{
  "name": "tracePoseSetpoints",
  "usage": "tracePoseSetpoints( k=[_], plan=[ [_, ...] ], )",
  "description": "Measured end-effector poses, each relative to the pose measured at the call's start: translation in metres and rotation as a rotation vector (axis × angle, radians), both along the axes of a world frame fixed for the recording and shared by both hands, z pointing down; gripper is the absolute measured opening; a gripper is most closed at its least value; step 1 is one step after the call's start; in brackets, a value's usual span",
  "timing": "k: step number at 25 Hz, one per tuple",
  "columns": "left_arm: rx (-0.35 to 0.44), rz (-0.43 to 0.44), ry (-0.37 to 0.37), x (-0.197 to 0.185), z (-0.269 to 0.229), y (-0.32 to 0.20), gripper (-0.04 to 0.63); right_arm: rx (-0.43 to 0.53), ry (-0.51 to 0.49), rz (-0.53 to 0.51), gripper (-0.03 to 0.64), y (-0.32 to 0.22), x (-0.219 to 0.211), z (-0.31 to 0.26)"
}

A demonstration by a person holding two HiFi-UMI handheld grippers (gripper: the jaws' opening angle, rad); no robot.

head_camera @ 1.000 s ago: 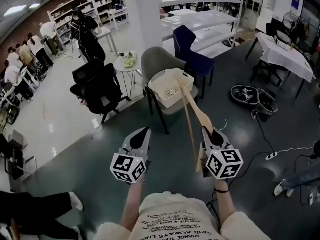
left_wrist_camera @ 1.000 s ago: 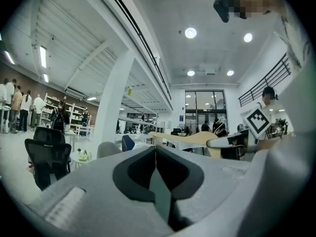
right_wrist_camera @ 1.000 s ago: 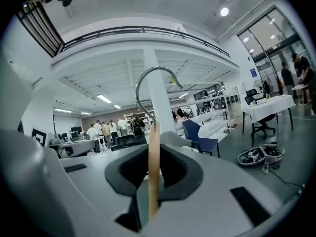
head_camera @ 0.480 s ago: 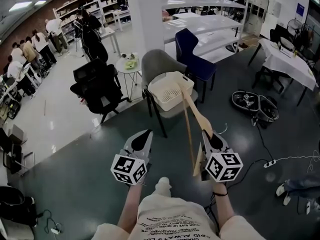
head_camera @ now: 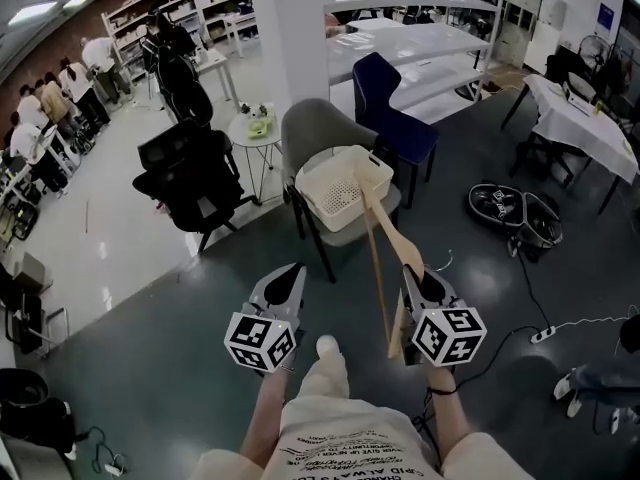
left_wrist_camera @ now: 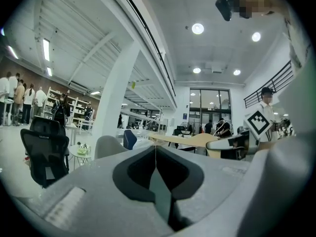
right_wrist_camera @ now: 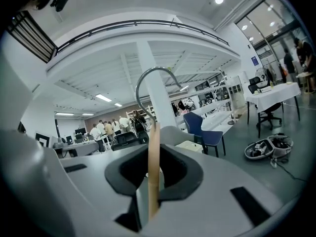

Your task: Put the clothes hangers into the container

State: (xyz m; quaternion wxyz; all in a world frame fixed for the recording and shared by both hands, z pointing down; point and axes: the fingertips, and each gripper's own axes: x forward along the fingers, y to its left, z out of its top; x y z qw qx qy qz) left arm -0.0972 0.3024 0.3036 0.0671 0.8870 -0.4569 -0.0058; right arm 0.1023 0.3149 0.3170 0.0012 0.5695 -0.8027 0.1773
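Note:
A cream perforated basket (head_camera: 343, 186) sits on a grey chair (head_camera: 312, 120) ahead of me. My right gripper (head_camera: 411, 271) is shut on a wooden clothes hanger (head_camera: 378, 258), which slants up towards the basket. In the right gripper view the hanger's wooden bar (right_wrist_camera: 154, 167) stands clamped between the jaws of the right gripper (right_wrist_camera: 154, 154), and its metal hook (right_wrist_camera: 146, 80) curves above. My left gripper (head_camera: 291, 271) is level beside it, a little to the left, shut on nothing. In the left gripper view the jaws of the left gripper (left_wrist_camera: 156, 149) meet with no gap, and the hanger (left_wrist_camera: 190, 140) shows to the right.
A black office chair (head_camera: 190, 178) and a small round table (head_camera: 250, 128) stand left of the grey chair, a blue chair (head_camera: 392, 98) behind it, and a white pillar (head_camera: 290, 28) further back. A black object (head_camera: 515, 210) and a power strip (head_camera: 545, 334) lie on the floor to the right.
Both grippers and the hanger have come slightly closer to the chair with the basket. My knee has come into view below them. The grip on the hanger is unchanged.

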Motion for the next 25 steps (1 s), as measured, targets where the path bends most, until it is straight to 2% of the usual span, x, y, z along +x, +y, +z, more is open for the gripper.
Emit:
tracePoseSetpoints(
  k=[3, 15, 25],
  plan=[
    [-0.017, 0.008, 0.014, 0.0, 0.005, -0.032, 0.023, -0.014, 0.011, -0.026, 0.055, -0.032, -0.004, 0.001],
    [-0.057, 0.021, 0.029, -0.019, 0.01, -0.174, 0.023, -0.074, 0.026, -0.014, 0.055, -0.175, -0.022, 0.01],
    [-0.089, 0.047, 0.019, -0.023, 0.027, -0.233, 0.023, -0.093, 0.035, 0.019, 0.055, -0.235, -0.016, 0.022]
  ],
)
